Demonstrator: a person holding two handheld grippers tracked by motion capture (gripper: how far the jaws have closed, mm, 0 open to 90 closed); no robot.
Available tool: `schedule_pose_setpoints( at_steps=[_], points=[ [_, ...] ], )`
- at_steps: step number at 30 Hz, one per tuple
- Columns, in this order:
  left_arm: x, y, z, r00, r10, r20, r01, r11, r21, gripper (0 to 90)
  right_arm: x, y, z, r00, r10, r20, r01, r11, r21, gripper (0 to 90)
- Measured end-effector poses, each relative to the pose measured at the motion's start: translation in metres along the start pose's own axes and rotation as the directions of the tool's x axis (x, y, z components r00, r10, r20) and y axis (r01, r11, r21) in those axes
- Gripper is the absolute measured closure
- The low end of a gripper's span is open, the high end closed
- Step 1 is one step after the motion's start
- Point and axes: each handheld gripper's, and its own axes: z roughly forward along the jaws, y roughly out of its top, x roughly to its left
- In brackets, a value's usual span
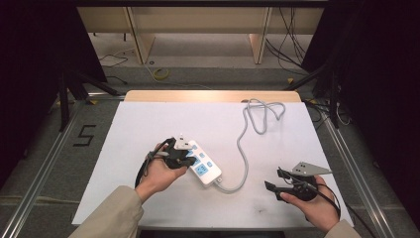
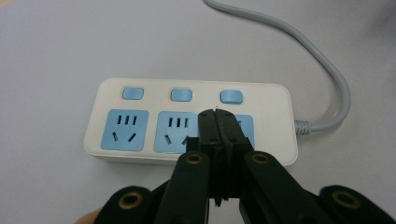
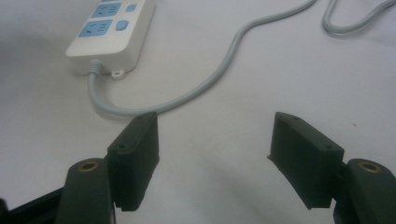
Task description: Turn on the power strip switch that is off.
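Left gripper fingers clenched on nothing, tips over power strip near 3rd socket; likely pressing a switch next; right gripper fingers released, idle

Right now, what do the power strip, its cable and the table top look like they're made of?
Power strip: likely hard moulded plastic, cream-white with a slight sheen, rounded edges; socket faces and switches are matte light-blue plastic.
Cable: seemingly flexible rubber or PVC sheath, smooth pale grey; it lies in loose curves and ends in a ribbed strain relief.
Table top: a matte white sheet, material unclear; a light wood-look edge shows at the far side.
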Motion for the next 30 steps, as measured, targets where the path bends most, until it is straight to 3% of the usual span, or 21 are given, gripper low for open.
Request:
schedule_pose_setpoints(
  at_steps=[30],
  points=[
    [-0.008,0.012,0.013,0.9995,0.029,0.011,-0.029,0.9993,0.024,89.9,0.0,0.0,-0.001,1.0,0.0,0.001,0.0,1.0,-0.004,33.0]
  ],
)
